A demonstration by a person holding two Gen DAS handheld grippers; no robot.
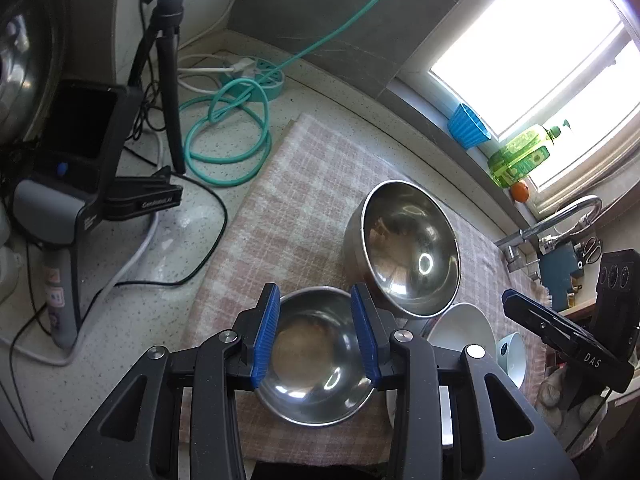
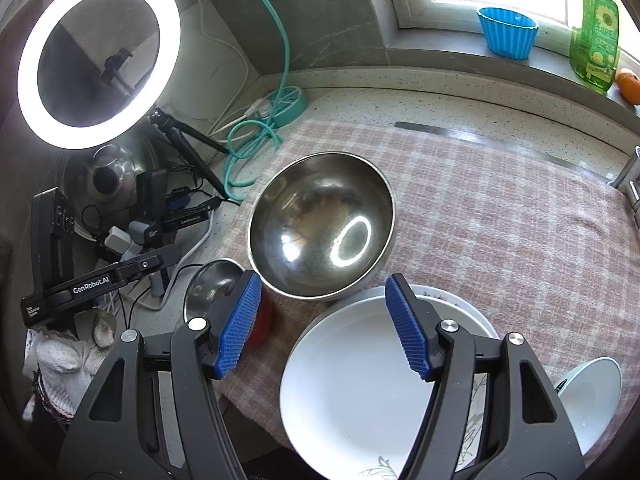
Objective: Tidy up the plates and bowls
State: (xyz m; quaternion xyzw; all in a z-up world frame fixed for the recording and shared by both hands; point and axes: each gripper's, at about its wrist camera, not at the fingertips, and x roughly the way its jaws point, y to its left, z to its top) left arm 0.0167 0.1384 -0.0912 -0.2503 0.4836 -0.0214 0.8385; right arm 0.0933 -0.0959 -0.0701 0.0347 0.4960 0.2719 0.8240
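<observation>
A large steel bowl (image 1: 410, 246) (image 2: 322, 224) stands on the pink checked cloth (image 1: 304, 184) (image 2: 500, 216). A small steel bowl (image 1: 316, 360) (image 2: 212, 286) sits in front of it, to its left. My left gripper (image 1: 316, 336) is open and hovers above the small bowl, empty. My right gripper (image 2: 320, 328) is open and empty above a white plate (image 2: 352, 392) that lies on a patterned plate (image 2: 460, 304). A small white bowl (image 1: 512, 354) (image 2: 592, 396) leans at the right. The white plate also shows in the left wrist view (image 1: 460, 328).
A teal hose (image 1: 228, 136) and power strip (image 1: 260, 76) lie at the back left. A ring light (image 2: 96, 60) on a tripod (image 1: 164, 72) and camera gear (image 1: 80, 168) stand at the left. A blue cup (image 2: 508, 32), soap bottle (image 2: 596, 36) and orange (image 2: 628, 86) sit on the sill. A tap (image 1: 560, 220) is at the right.
</observation>
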